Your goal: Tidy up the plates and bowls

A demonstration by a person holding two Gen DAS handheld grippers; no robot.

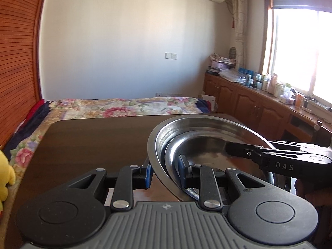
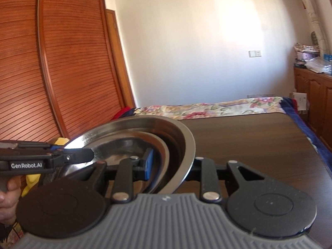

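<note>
A wide steel bowl [image 1: 186, 124] with a smaller steel plate [image 1: 207, 147] nested inside is held between both grippers, a little above the dark wooden table [image 1: 93, 141]. My left gripper [image 1: 165, 173] is shut on the bowl's near left rim, one blue pad inside and one outside. My right gripper [image 1: 230, 148] reaches in from the right and clamps the opposite rim. In the right wrist view the right gripper [image 2: 172, 166] is shut on the bowl [image 2: 176, 132] and inner plate [image 2: 124, 145]; its outer finger is hidden behind the rim. There the left gripper [image 2: 89, 155] comes in from the left.
The table [image 2: 259, 137] stands against a bed with a floral cover [image 1: 124, 105]. A wooden wardrobe [image 2: 62, 62] rises on the left, and a yellow plush toy [image 1: 5, 174] sits by the table's left edge. Cabinets with bottles [image 1: 259, 101] line the window side.
</note>
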